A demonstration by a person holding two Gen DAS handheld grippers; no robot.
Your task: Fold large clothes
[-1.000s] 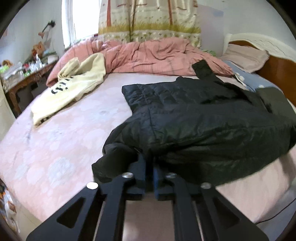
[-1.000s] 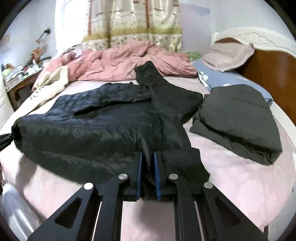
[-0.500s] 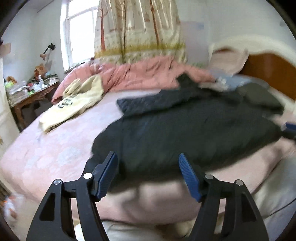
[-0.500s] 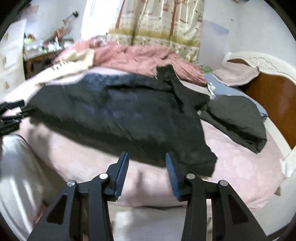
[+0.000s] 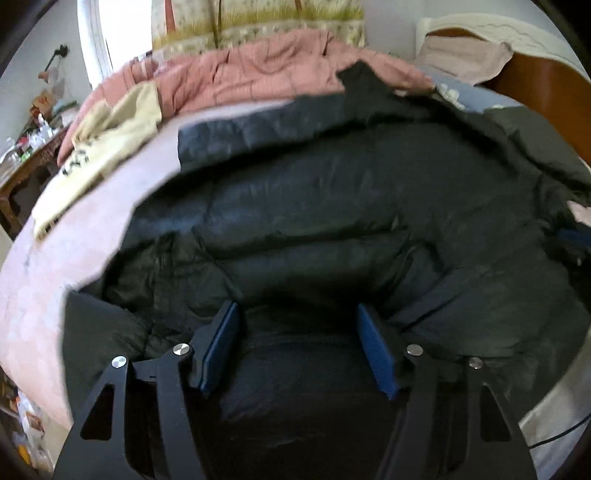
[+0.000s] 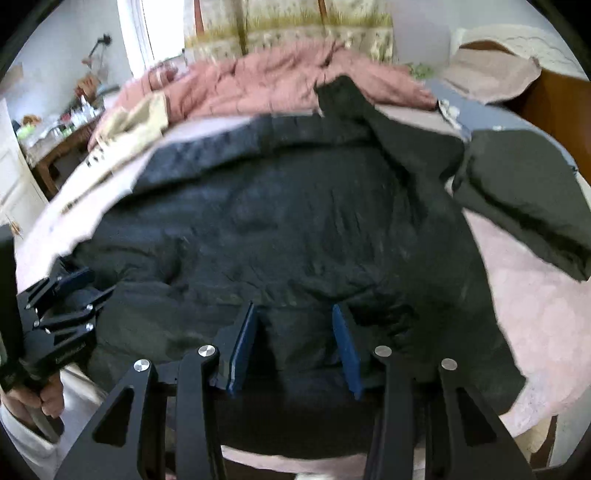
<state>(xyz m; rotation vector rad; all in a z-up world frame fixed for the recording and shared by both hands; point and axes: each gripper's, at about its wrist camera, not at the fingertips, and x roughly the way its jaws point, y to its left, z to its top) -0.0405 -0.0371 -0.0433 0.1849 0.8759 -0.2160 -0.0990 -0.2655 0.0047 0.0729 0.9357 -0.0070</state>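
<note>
Both wrist cameras sit low at the bed's near edge, very close over the black jacket (image 5: 332, 206), facing along it toward the pink quilt (image 5: 266, 70) and curtain (image 6: 295, 26). The right view stands further right, taking in the left gripper (image 6: 79, 286) at its left margin

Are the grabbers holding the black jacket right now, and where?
No, nothing is held. The left hand-held gripper and the right hand-held gripper are both wide open over the near edge of the black jacket, not pinching it.
</note>
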